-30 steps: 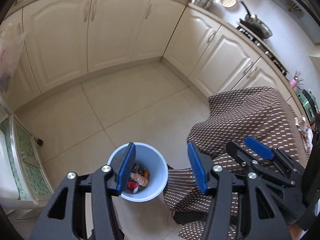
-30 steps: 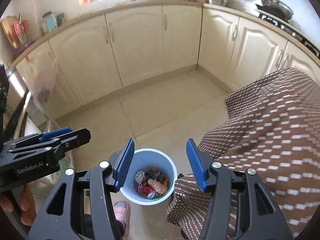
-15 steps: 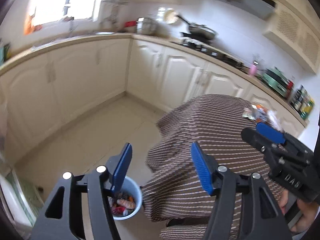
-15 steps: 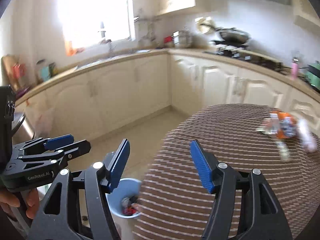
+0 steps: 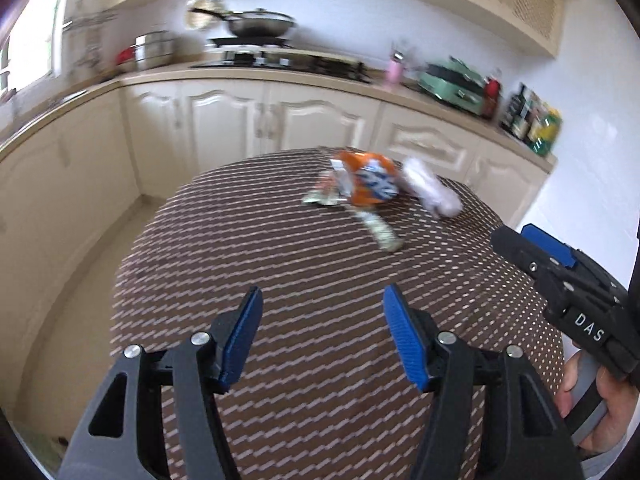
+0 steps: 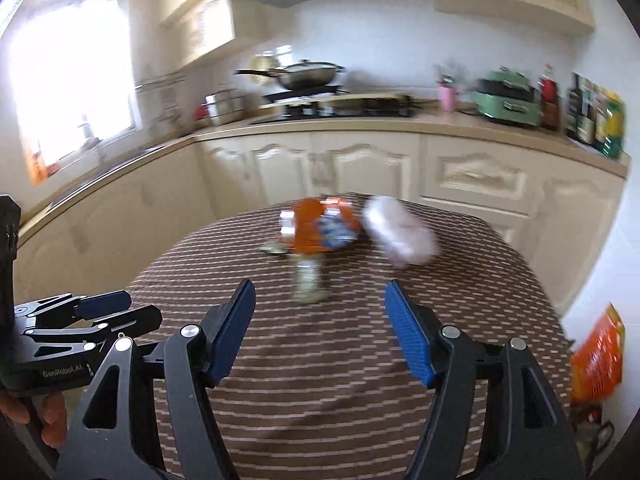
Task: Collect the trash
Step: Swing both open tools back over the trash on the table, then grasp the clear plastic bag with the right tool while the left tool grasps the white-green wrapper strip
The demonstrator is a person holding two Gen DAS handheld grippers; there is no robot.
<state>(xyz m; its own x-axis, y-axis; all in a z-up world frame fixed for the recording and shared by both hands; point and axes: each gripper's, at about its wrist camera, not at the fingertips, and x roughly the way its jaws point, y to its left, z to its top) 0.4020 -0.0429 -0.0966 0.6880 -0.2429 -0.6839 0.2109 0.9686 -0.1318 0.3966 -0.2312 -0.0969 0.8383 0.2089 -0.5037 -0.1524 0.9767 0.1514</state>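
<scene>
On the far side of a round table with a brown patterned cloth lies a small pile of trash. It holds an orange snack bag, a white crumpled bag to its right, and a greenish wrapper nearer me. My left gripper hovers over the near half of the cloth, open and empty. My right gripper also hangs short of the pile; its jaws are opening with nothing between them. Each gripper shows at the edge of the other's view.
Cream cabinets and a counter curve behind the table, with a stove and wok, a pot, a green appliance and bottles. An orange bag hangs past the table's right edge. A hand holds the right gripper.
Both grippers have swung up from above the blue trash bin on the floor to over the table. The bin has left both views and the trash pile has come in. Both jaws stand wider.
</scene>
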